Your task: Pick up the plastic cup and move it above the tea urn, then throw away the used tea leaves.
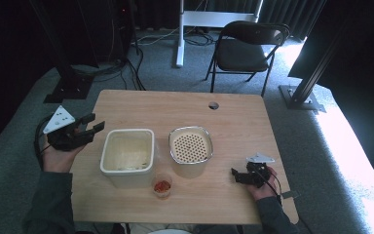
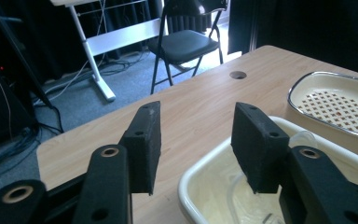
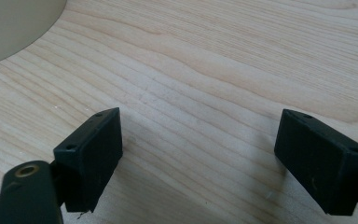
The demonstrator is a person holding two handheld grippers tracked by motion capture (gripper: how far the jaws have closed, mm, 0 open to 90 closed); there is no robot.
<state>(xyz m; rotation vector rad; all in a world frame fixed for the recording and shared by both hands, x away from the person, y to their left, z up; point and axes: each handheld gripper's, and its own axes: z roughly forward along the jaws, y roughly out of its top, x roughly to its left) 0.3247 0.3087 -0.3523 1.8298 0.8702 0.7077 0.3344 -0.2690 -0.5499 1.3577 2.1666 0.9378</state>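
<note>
Hovering at the bench's (image 1: 233,117) nine o'clock edge, the left claw (image 1: 91,125) sits released in the high view, its jaws spread and aimed toward three o'clock at a cream tub (image 1: 127,156) just beside them. A second cream container with a perforated insert (image 1: 190,147) stands at the tub's three o'clock, a small cup of red bits (image 1: 162,187) near the tub at five o'clock, and a folding chair (image 1: 246,48) waits beyond the bench at twelve. The right claw (image 1: 237,175) rests at the bench's four o'clock, pointing toward nine, well apart from the containers. In the left gripper view, the left claw (image 2: 196,144) is parted and empty, one jaw over the tub's rim (image 2: 191,177), the perforated container (image 2: 340,105) at two o'clock. In the right gripper view, the right claw (image 3: 200,158) is spread wide and holds nothing, low over bare wood, a cream wall (image 3: 14,23) at eleven o'clock.
</note>
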